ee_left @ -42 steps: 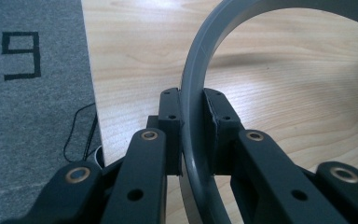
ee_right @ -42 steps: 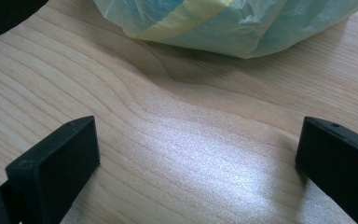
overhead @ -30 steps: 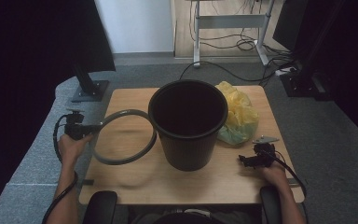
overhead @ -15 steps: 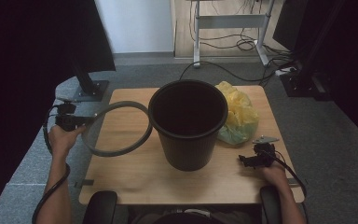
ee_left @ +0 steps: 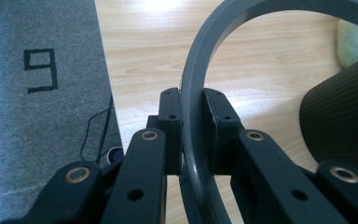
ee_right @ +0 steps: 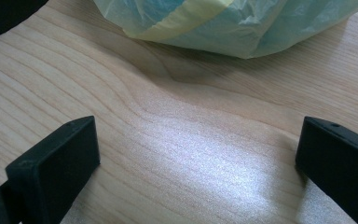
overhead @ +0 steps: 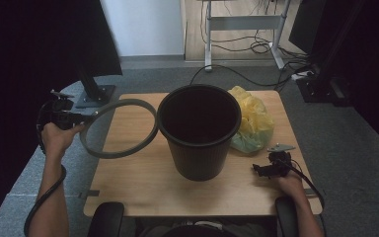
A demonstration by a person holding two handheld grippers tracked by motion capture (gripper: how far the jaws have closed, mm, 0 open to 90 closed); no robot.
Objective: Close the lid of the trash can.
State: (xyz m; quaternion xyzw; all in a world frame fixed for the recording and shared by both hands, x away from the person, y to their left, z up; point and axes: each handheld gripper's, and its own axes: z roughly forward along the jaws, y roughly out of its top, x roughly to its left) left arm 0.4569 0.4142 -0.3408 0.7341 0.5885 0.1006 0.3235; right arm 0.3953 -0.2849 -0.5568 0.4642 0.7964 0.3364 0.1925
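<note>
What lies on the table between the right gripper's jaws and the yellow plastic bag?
Nothing: in the right gripper view, bare wooden table runs from the open right gripper up to the yellow plastic bag.

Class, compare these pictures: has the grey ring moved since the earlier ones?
Yes. The grey ring, clamped in the left hand-held gripper, has risen off the table and shifted toward its far-left corner, beside the black bin.
</note>
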